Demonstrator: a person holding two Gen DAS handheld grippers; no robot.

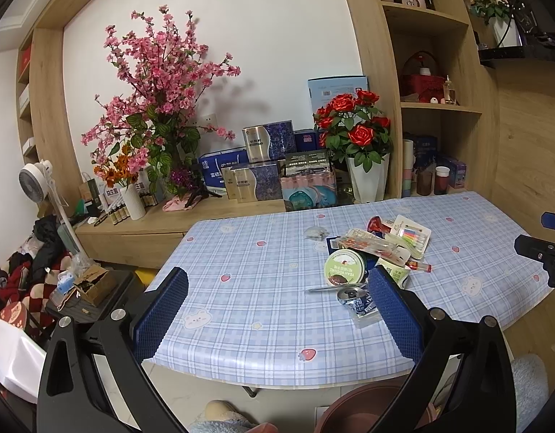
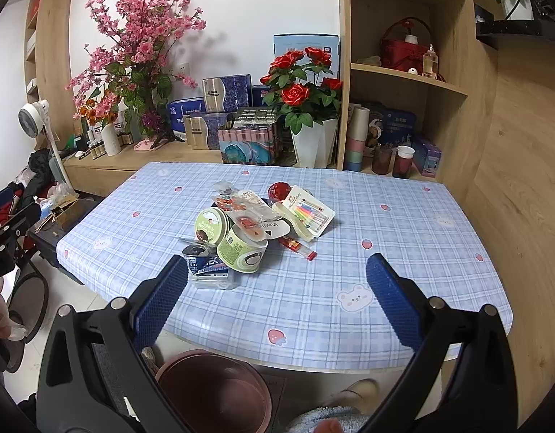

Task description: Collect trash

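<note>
On the checked table (image 2: 385, 223) lies a trash pile (image 2: 256, 227); left gripper (image 1: 277, 310) and right gripper (image 2: 277, 296) hover spread wide, empty.

On the desk (image 2: 403, 216) lie two round green-labelled tubs (image 2: 212, 224), one crushed blue can (image 2: 200, 258), one card of coloured candles (image 2: 308, 213) and one red tube (image 2: 297, 247). Behind stands one white pot of red roses (image 2: 306, 108). Below the desk edge sits one brown bin (image 2: 212, 389).
</note>
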